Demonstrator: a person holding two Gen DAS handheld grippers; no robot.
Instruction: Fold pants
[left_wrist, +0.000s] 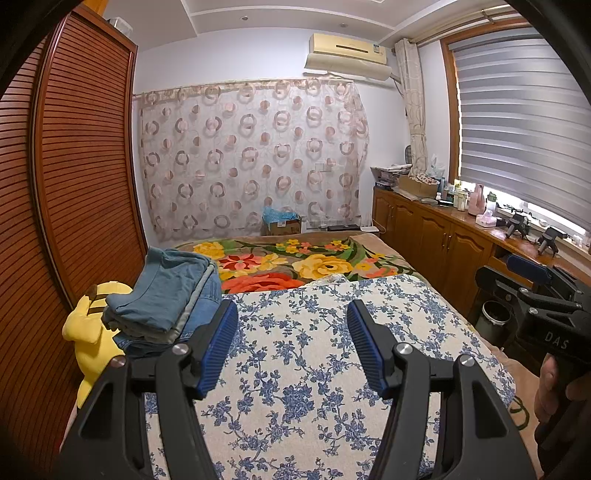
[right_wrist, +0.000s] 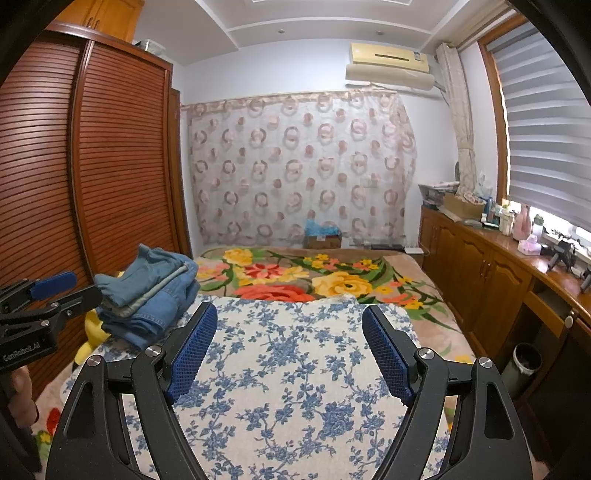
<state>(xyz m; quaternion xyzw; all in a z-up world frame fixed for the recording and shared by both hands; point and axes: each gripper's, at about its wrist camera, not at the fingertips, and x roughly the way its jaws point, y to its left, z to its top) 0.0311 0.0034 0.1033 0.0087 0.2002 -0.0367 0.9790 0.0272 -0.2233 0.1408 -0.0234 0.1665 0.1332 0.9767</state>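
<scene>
Nearby, folded pants (left_wrist: 166, 295) (perhaps three), both grippers agape.

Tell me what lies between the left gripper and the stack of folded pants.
Nothing but bare blue-flowered cover: the left gripper, jaws open, hovers just right of the stack of folded pants. The left wrist view shows it.

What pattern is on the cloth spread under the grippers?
Blue flowers on cream, on the cloth; right wrist view shows it best.
</scene>
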